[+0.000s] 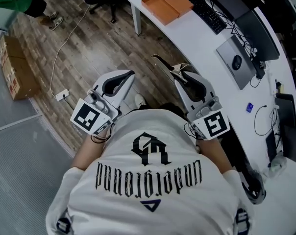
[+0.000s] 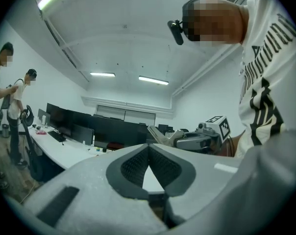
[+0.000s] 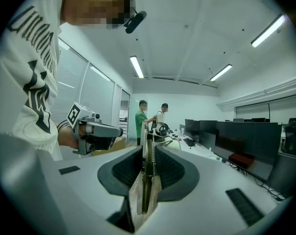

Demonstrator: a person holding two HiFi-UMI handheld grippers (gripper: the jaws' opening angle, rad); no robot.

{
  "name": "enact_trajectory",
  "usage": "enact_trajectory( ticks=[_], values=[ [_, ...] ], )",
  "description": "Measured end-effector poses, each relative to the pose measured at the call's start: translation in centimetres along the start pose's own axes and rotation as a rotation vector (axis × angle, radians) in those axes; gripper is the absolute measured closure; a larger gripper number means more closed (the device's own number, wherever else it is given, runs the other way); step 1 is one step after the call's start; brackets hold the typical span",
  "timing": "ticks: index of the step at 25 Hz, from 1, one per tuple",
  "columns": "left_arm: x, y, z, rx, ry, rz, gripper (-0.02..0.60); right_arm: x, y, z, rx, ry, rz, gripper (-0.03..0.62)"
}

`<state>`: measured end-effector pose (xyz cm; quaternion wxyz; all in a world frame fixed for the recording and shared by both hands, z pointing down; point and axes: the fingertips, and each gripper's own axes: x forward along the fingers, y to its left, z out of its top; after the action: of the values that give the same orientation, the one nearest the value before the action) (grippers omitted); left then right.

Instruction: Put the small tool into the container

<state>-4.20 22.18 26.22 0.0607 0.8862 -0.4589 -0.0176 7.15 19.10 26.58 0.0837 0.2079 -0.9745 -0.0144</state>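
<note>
- Small tool [image 3: 147, 190]: slim metal pliers-type piece with a coil spring. It is pinched lengthwise in the right gripper [image 3: 149, 148], with the pads pressed on both its sides and its tip sticking out past the jaws towards the far floor [image 1: 163, 63].
- Left gripper [image 2: 148, 148]: jaws pressed together at the tips, nothing between them. It is held level, just left of the right one.
- White curved desk [image 1: 202, 38], to the right: two orange boxes [image 1: 166, 4] and a black keyboard [image 1: 203, 9] at its far end.
- Cardboard box [image 1: 15, 67]: on the wood floor, far left.
</note>
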Motion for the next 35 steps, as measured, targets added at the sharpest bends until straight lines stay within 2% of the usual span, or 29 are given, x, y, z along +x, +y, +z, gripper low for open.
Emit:
enact_trajectory(
  ticks=[9,19,28,35],
  values=[
    [-0.4,3.1,-0.4,-0.018,0.004,0.035,0.568,3.2,-0.7,-0.1,0.016,0.003,0.029,0.503],
    [1.9,6.4,-0.4,-0.023,0.016,0.1,0.568,6.5,-4.6,-0.4,0.027,0.0,0.083,0.503],
    [7.8,9.2,-0.3,-0.036,0.022,0.119,0.568,8.3,-11.3,-1.1,0.042,0.014,0.1,0.503],
    [14.6,10.8,-0.2,-0.04,0.017,0.087,0.568,8.5,-17.8,-1.6,0.037,0.022,0.076,0.503]
  ],
)
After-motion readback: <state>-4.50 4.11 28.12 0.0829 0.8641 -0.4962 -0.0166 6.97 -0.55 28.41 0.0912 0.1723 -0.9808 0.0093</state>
